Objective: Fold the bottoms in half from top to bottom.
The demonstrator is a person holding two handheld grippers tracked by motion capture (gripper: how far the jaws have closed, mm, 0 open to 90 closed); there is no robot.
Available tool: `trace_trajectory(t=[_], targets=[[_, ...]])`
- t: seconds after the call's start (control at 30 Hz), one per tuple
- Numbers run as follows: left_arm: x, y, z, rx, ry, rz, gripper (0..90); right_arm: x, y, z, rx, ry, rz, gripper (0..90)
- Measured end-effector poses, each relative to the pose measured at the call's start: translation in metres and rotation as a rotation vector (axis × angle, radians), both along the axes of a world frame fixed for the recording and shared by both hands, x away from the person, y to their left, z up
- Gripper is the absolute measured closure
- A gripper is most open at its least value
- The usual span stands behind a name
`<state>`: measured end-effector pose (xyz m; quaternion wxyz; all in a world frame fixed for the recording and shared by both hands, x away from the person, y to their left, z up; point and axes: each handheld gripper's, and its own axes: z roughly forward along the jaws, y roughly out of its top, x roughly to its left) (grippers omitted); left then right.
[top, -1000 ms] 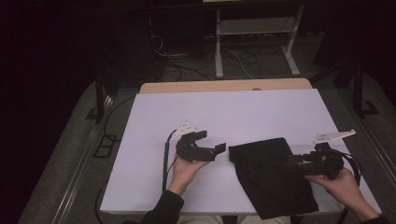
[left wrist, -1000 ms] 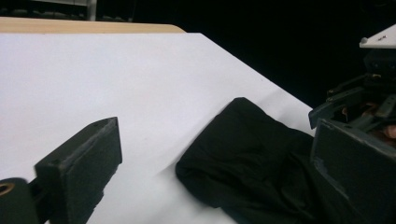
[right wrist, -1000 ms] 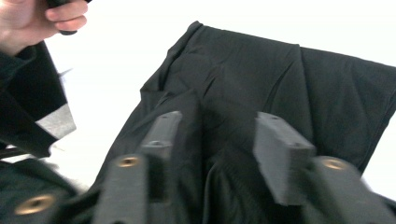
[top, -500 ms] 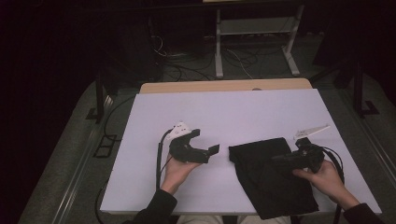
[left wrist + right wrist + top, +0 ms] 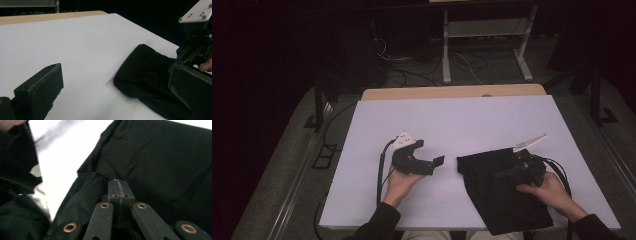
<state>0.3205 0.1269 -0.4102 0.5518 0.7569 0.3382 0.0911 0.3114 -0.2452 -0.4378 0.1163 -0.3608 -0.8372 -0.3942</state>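
A black cloth [image 5: 499, 210] lies crumpled on the right half of the white table [image 5: 462, 120], its near end reaching the front edge. My right gripper [image 5: 501, 176] lies on the cloth and points left, held by a hand. Its jaws are pressed together, and in the right gripper view a pucker of the cloth [image 5: 155, 157] gathers at the right gripper's [image 5: 118, 183] tips. My left gripper [image 5: 430, 153] hovers left of the cloth, jaws wide apart with nothing between them. In the left gripper view the left gripper [image 5: 112, 90] faces the cloth [image 5: 147, 70], a short gap away.
A wooden strip [image 5: 452, 93] runs along the table's far edge. Behind it stand a metal frame [image 5: 484, 35] and loose cables [image 5: 412, 65] on the dark floor. The table's front edge lies close under both forearms.
The right hand has slid left and slightly down onto the cloth, and its jaws have come together. The left gripper has hardly moved.
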Motion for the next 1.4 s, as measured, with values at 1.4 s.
trace_trajectory(t=[1.4], targets=[[0.009,-0.051,-0.017,0.026,0.091,-0.056,0.0,-0.034,0.002,0.006,0.099,0.043,0.168,53.3]])
